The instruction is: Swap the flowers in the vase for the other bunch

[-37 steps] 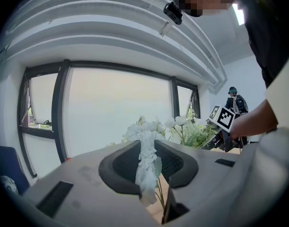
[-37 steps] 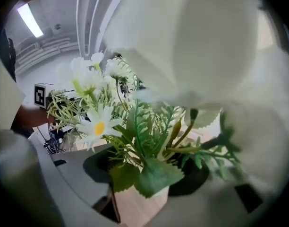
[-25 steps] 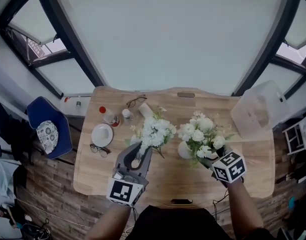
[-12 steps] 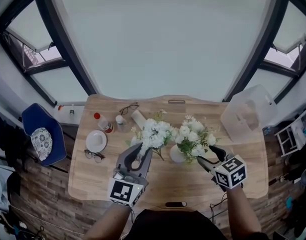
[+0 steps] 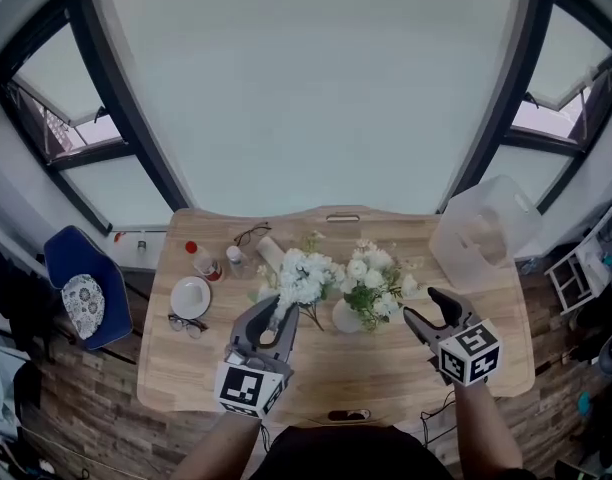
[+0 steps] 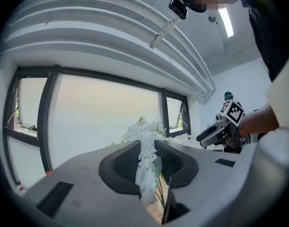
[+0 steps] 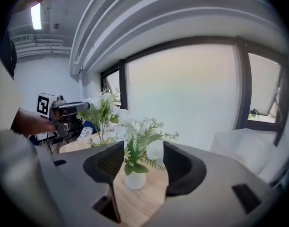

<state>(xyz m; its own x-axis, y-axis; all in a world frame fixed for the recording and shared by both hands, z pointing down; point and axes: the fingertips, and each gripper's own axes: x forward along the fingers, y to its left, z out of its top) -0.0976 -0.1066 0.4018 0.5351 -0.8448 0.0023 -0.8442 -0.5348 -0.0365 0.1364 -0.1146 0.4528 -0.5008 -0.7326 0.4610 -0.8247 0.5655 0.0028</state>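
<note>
Jaws of the left gripper (image 6: pixel 148 161) are pinched on the loose bunch of white flowers (image 6: pixel 146 148); in the left gripper view the blossoms fill the narrow gap between the dark pads, and thin green stems hang below them. In the head view the left gripper (image 5: pixel 279 314) sits over the near left part of the wooden bench (image 5: pixel 386 370), and the loose bunch (image 5: pixel 304 276) fans out just past its tips, its heads close beside those of the other bouquet. The right gripper (image 5: pixel 427 309) is held to the right of the vase with its jaws spread wide and nothing between them. In the right gripper view the right gripper (image 7: pixel 143 162) frames the small white vase (image 7: pixel 135 179), which stands upright on the bench beyond the pads and apart from both. The vase (image 5: pixel 344 316) sits between the two grippers, with its own bouquet of white flowers and green leaves (image 5: pixel 372 279) in it. Farther left on the bench lie a pair of glasses (image 5: pixel 186 323), a white saucer (image 5: pixel 190 296) and a red-capped bottle (image 5: pixel 197 260). A translucent plastic bin (image 5: pixel 481 233) sits at the far right corner. A blue chair (image 5: pixel 82 284) stands on the floor to the left, before the large frosted windows (image 5: pixel 316 88).
</note>
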